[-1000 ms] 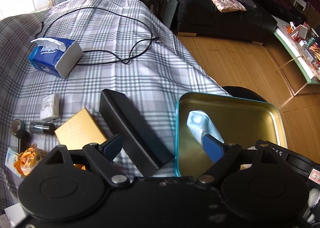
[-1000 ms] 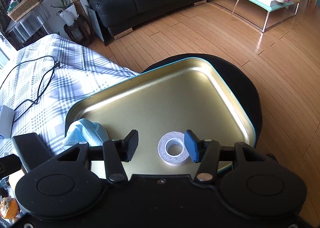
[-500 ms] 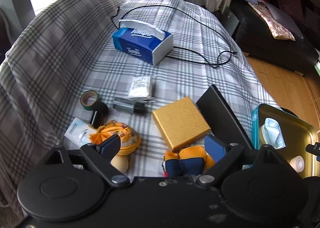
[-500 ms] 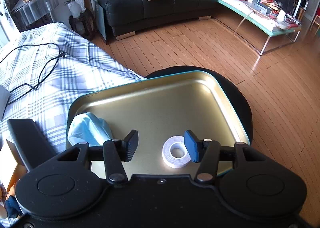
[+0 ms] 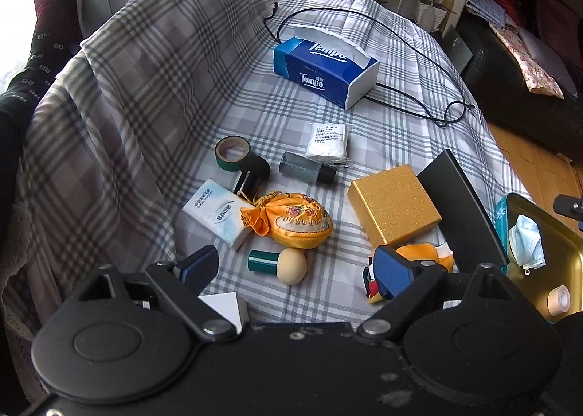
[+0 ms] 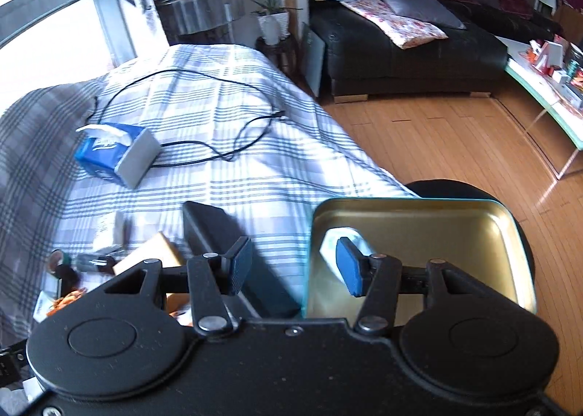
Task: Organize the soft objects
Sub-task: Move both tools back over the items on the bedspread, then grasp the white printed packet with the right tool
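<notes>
In the left wrist view my left gripper is open and empty above the checked cloth, just short of a makeup sponge. An orange satin pouch lies beyond it, a tissue pack to its left, and a small orange and blue plush by the right finger. The gold tin tray at the right holds a blue face mask and a white tape roll. My right gripper is open and empty, over the tray's left rim.
A gold box, a black flat case, a dark bottle, a green tape roll, a white packet and a Tempo tissue box with a black cable lie on the cloth. Wooden floor lies to the right.
My left gripper has swung left from the tray to over the clutter on the cloth. My right gripper has drawn back and left from the tape roll and opened wider.
</notes>
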`<state>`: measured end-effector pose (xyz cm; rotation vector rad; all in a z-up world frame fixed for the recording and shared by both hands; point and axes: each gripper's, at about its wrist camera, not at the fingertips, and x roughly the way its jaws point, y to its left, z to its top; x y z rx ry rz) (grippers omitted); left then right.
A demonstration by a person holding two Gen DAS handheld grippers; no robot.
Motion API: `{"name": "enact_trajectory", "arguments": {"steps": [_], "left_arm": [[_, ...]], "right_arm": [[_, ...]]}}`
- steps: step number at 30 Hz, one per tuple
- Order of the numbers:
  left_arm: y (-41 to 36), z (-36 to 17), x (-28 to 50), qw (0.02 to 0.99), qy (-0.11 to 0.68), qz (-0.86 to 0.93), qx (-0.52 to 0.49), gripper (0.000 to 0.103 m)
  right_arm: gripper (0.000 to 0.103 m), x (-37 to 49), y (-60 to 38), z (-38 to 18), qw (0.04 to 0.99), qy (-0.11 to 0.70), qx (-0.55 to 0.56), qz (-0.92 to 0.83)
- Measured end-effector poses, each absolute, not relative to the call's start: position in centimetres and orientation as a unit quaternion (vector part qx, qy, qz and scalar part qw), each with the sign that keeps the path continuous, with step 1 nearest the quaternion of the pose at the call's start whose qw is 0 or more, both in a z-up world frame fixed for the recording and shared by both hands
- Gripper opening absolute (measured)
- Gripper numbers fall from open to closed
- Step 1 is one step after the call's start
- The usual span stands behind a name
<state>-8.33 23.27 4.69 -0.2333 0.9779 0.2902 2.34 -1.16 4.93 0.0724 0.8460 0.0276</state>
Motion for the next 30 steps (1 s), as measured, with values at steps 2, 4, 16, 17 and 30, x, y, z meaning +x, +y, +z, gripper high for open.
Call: {"name": "enact_trajectory", "arguments": {"steps": [2, 4, 16, 17, 30], "left_arm": [[23.6, 4.7, -8.6, 0.866, 0.466, 0.140, -0.116, 0.092], [24.0, 4.4, -8.8, 0.865, 0.465, 0.142, -0.125, 0.093], [25.8, 1.9, -9.0, 0.839, 0.486, 0.152, -0.190, 0.093], [25.8, 1.8, -9.1, 0.839, 0.486, 0.155, -0.190, 0.093], [23.4, 0.0, -8.9, 0.836, 0.509, 0.129, -0.157, 0.093]], "right_arm": [[0.052, 2.6, 0.7, 5.2, 0.909, 0.414, 0.027, 0.039], [0.052, 3.0, 2.5, 5.1, 0.906, 0.418, 0.020, 0.061], [0.052, 5.4, 12.0, 3.3, 0.892, 0.429, -0.037, 0.140], [0.052, 5.8, 12.6, 3.0, 0.889, 0.432, -0.043, 0.144], [0.052, 10.2, 18.7, -0.7, 0.851, 0.481, -0.100, 0.185]]}}
